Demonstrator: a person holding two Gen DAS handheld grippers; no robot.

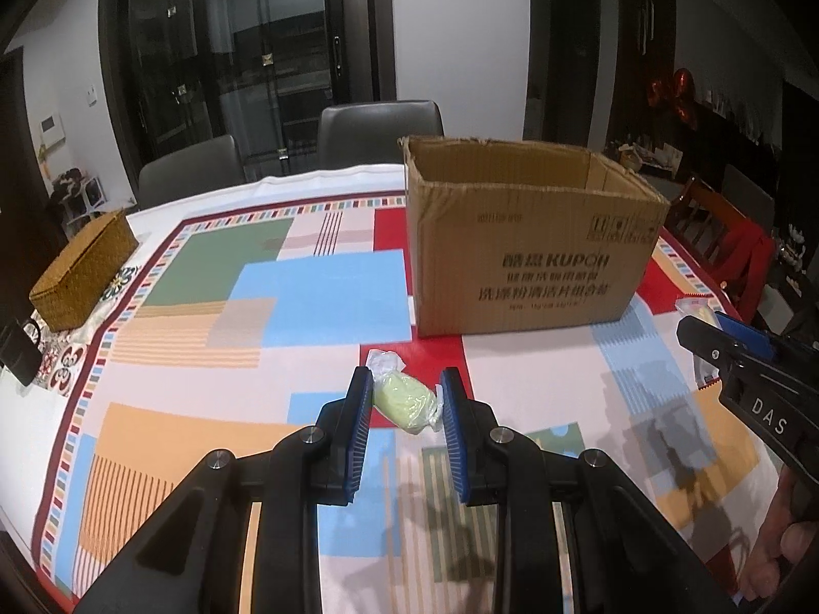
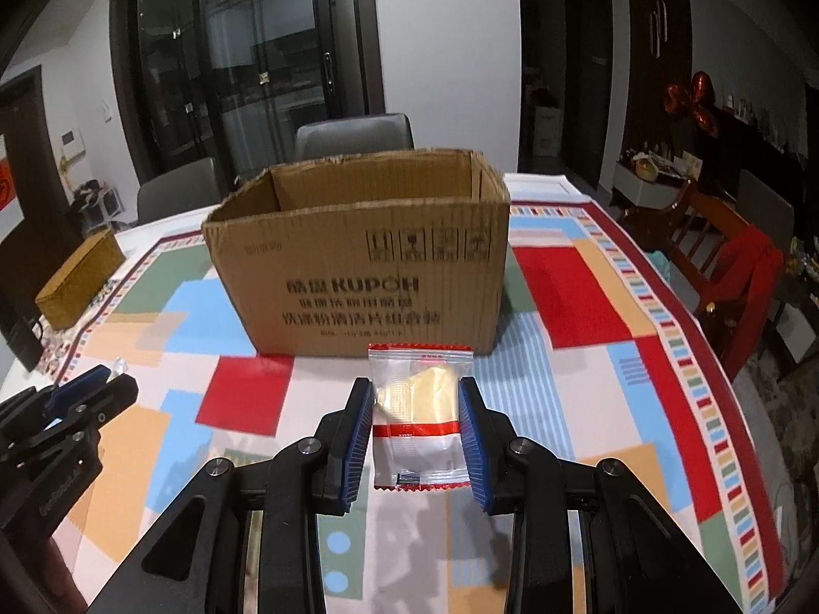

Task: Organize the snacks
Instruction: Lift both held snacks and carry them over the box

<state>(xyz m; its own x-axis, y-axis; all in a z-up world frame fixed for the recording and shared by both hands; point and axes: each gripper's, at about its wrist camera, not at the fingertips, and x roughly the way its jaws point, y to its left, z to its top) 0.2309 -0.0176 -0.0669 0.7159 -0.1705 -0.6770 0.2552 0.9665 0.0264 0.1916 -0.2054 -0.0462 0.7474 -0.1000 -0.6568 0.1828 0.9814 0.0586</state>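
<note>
An open brown cardboard box (image 1: 532, 250) (image 2: 358, 266) stands on the patterned tablecloth (image 1: 215, 307) (image 2: 588, 307). My left gripper (image 1: 407, 384) is shut on a pale green snack in clear wrap (image 1: 404, 399), held above the cloth in front of the box's left corner. My right gripper (image 2: 415, 391) is shut on a clear packet with red bands and a yellow cake inside (image 2: 419, 409), held just in front of the box's near wall. The right gripper (image 1: 716, 332) shows at the right edge of the left wrist view, and the left gripper (image 2: 97, 384) at the left edge of the right wrist view.
A woven yellow basket (image 1: 82, 276) (image 2: 82, 276) sits at the table's left edge, with a dark object (image 1: 20, 353) beside it. Grey chairs (image 1: 379, 128) stand behind the table and a red wooden chair (image 2: 732, 276) stands at its right. A hand (image 1: 788, 552) holds the right gripper.
</note>
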